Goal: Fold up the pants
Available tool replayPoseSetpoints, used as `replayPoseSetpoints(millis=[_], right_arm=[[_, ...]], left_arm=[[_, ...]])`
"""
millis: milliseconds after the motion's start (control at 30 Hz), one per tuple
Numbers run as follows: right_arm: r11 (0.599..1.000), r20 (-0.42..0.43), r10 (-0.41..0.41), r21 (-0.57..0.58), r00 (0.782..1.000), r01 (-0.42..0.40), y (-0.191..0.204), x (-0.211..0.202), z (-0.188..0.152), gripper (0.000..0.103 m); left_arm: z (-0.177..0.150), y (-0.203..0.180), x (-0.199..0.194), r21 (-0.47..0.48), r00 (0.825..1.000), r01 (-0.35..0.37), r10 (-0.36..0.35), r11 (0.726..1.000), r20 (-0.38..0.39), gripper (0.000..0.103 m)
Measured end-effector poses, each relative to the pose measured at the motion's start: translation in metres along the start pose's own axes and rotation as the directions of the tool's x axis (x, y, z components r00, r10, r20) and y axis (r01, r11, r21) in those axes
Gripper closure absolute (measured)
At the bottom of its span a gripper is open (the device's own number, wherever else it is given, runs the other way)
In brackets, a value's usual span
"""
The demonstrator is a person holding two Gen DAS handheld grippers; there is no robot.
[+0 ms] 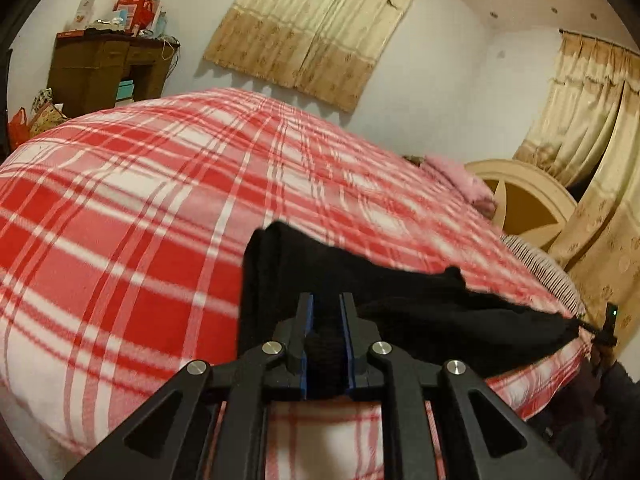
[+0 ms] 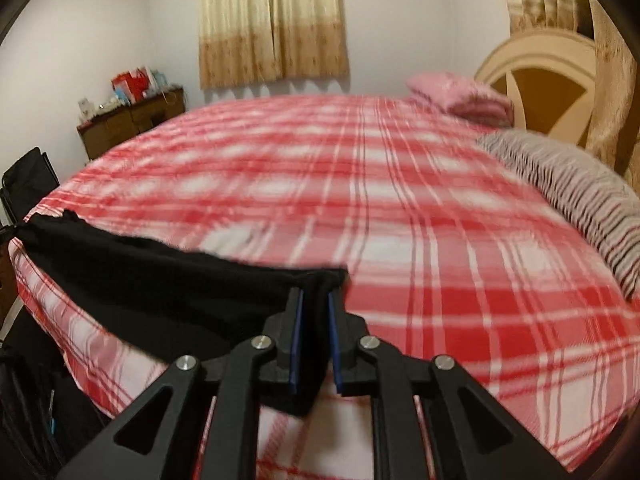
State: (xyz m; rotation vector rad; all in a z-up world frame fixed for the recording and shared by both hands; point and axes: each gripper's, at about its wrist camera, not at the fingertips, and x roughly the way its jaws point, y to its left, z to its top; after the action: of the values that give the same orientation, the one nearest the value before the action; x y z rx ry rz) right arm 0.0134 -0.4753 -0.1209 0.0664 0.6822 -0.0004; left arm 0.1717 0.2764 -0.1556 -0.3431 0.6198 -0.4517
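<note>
Black pants (image 1: 400,296) hang stretched in a band above the near edge of the red-and-white plaid bed (image 1: 120,200). My left gripper (image 1: 326,302) is shut on one end of the pants, with black cloth bunched between its blue pads. In the right wrist view the same pants (image 2: 160,280) run off to the left, and my right gripper (image 2: 314,296) is shut on the other end. The cloth sags a little between the two grips, just over the bedcover (image 2: 400,200).
A pink pillow (image 2: 460,98) and a striped pillow (image 2: 568,196) lie by the round cream headboard (image 2: 540,76). A brown dresser (image 1: 104,72) with clutter on top stands beyond the bed. A dark chair (image 2: 28,184) stands at the left, and curtains (image 1: 316,28) hang on the walls.
</note>
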Motion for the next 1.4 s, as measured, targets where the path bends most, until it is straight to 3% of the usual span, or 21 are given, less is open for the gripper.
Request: replayPoseSetpoints(millis=[133, 200, 267, 400, 567, 700, 867, 1000, 1067, 1167, 1400], right_arm=[[1.000, -0.021, 0.009, 0.012, 1.000, -0.009, -0.005, -0.004, -0.010, 0.083], [1.000, -0.036, -0.010, 0.004, 0.999, 0.010, -0.005, -0.007, -0.013, 0.073], [1.000, -0.044, -0.028, 0.005, 0.999, 0.028, -0.006, -0.012, -0.016, 0.065], [0.998, -0.026, -0.050, 0.042, 0.998, 0.051, -0.016, -0.029, -0.019, 0.064], [0.991, 0.059, -0.027, 0.134, 0.998, 0.019, -0.013, -0.042, 0.002, 0.060], [0.997, 0.063, 0.043, 0.060, 0.997, -0.047, 0.042, -0.016, 0.042, 0.054], [0.977, 0.039, 0.197, -0.095, 0.980, -0.193, 0.133, 0.024, 0.073, 0.052], [0.923, -0.020, 0.337, -0.190, 0.941, -0.335, 0.205, 0.056, 0.083, 0.052], [0.889, -0.065, 0.387, -0.238, 0.920, -0.391, 0.242, 0.072, 0.081, 0.052], [0.855, -0.114, 0.429, -0.267, 0.896, -0.444, 0.270, 0.089, 0.075, 0.052], [0.814, -0.158, 0.497, -0.256, 0.853, -0.521, 0.309, 0.109, 0.067, 0.052]], left_arm=[[-0.004, 0.011, -0.011, -0.009, 0.999, -0.054, 0.054, 0.999, 0.006, 0.072], [-0.005, 0.025, -0.018, -0.045, 0.995, -0.095, 0.096, 0.994, 0.009, 0.064], [-0.007, 0.036, -0.024, -0.074, 0.992, -0.120, 0.121, 0.990, 0.020, 0.063], [-0.008, 0.043, -0.036, -0.117, 0.989, -0.130, 0.136, 0.985, 0.048, 0.063], [0.010, 0.018, -0.015, -0.073, 0.992, -0.124, 0.126, 0.990, 0.022, 0.063], [0.021, 0.006, 0.009, -0.030, 0.990, -0.140, 0.139, 0.990, -0.021, 0.063], [0.022, 0.000, 0.038, 0.030, 0.970, -0.219, 0.221, 0.975, -0.101, 0.063], [0.023, -0.003, 0.035, 0.035, 0.960, -0.263, 0.265, 0.964, -0.088, 0.063], [0.022, -0.007, 0.026, 0.043, 0.964, -0.257, 0.259, 0.965, -0.063, 0.063], [0.025, -0.007, 0.027, 0.072, 0.951, -0.297, 0.302, 0.952, -0.064, 0.063], [0.031, -0.002, 0.049, 0.057, 0.954, -0.272, 0.277, 0.960, -0.112, 0.064]])
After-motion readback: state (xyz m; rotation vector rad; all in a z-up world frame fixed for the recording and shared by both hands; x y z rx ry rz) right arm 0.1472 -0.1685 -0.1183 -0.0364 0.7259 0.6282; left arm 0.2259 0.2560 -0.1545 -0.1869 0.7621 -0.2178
